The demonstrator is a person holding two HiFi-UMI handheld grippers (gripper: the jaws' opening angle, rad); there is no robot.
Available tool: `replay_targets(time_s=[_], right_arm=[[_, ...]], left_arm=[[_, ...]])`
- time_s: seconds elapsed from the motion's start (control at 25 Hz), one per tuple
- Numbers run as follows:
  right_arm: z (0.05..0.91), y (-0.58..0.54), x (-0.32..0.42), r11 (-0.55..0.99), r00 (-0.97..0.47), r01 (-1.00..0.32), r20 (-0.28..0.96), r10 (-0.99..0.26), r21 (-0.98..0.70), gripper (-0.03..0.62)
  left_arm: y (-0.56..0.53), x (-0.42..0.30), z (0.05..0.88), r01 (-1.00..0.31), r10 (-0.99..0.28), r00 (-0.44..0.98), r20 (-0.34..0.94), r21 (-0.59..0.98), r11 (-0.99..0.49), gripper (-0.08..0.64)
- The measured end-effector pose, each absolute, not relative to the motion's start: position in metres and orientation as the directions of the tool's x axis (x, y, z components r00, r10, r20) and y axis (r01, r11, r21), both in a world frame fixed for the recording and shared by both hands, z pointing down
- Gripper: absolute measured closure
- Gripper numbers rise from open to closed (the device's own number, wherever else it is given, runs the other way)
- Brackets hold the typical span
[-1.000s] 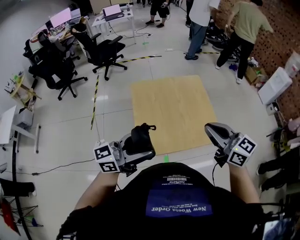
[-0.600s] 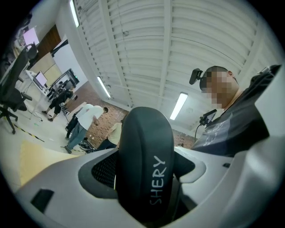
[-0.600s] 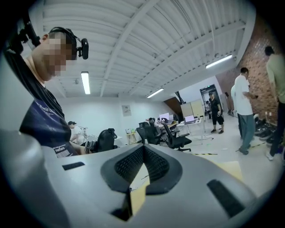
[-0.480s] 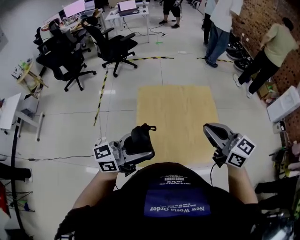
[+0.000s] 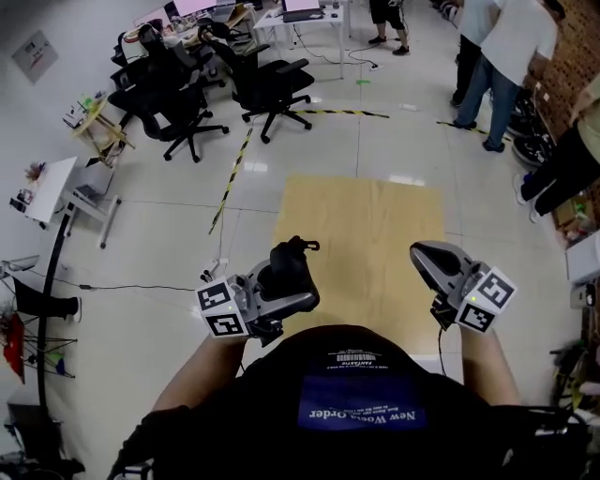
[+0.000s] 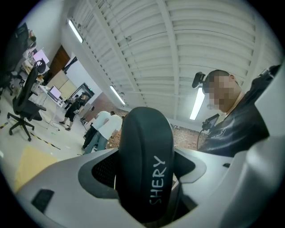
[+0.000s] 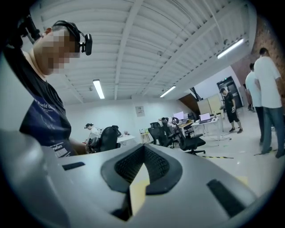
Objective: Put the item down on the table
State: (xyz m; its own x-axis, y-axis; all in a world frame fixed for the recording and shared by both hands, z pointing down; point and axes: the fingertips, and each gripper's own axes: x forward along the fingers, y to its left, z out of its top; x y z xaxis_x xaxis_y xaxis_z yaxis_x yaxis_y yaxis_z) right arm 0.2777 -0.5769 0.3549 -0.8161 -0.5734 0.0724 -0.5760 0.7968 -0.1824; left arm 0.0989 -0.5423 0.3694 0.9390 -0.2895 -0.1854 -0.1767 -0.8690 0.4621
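Note:
My left gripper (image 5: 286, 274) is held close in front of the person's chest and is shut on a black oblong item (image 5: 289, 262) with a small loop at its top. In the left gripper view the item (image 6: 144, 164) fills the gap between the grey jaws and bears the pale lettering "SHERY". My right gripper (image 5: 433, 262) is held at the same height on the right, with its jaws together and nothing in them (image 7: 141, 167). A tan square table top (image 5: 366, 225) lies below and ahead of both grippers.
Black office chairs (image 5: 272, 84) and desks with screens (image 5: 305, 11) stand at the back left. A small white table (image 5: 56, 187) is at the left, and a cable (image 5: 122, 286) runs across the floor. People (image 5: 506, 47) stand at the back right by a brick wall.
The head view has swung, so the chairs, the people and the tan top have slid across the picture. Both grippers keep their pose, and the left still holds the black item.

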Motion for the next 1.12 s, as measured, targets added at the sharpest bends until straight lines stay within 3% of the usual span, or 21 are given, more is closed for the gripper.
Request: replay_targets(time_s=[0.48, 0.68, 0.88, 1.12], right_arm=[[0.364, -0.596, 0.256, 0.764, -0.788, -0.611, 0.074, -0.611, -0.206, 0.604], [0.357, -0.606, 0.241, 0.756, -0.778, -0.625, 0.083, -0.623, -0.192, 0.604], [0.347, -0.624, 0.233, 0.774, -0.787, -0.617, 0.103, -0.609, -0.14, 0.604], [0.358, -0.678, 0.247, 0.775, -0.779, -0.626, 0.106, -0.618, -0.085, 0.604]], left_arm=[[-0.556, 0.098, 0.382, -0.097, -0.165, 0.979, -0.123, 0.431, -0.897, 0.202], [-0.579, 0.076, 0.38, -0.116, -0.168, 0.981, -0.098, 0.398, -0.91, 0.202], [-0.622, 0.072, 0.376, -0.173, -0.157, 0.983, 0.092, 0.212, -0.962, 0.202], [-0.707, 0.1, 0.42, -0.179, -0.172, 0.893, 0.417, -0.023, -0.984, 0.203]])
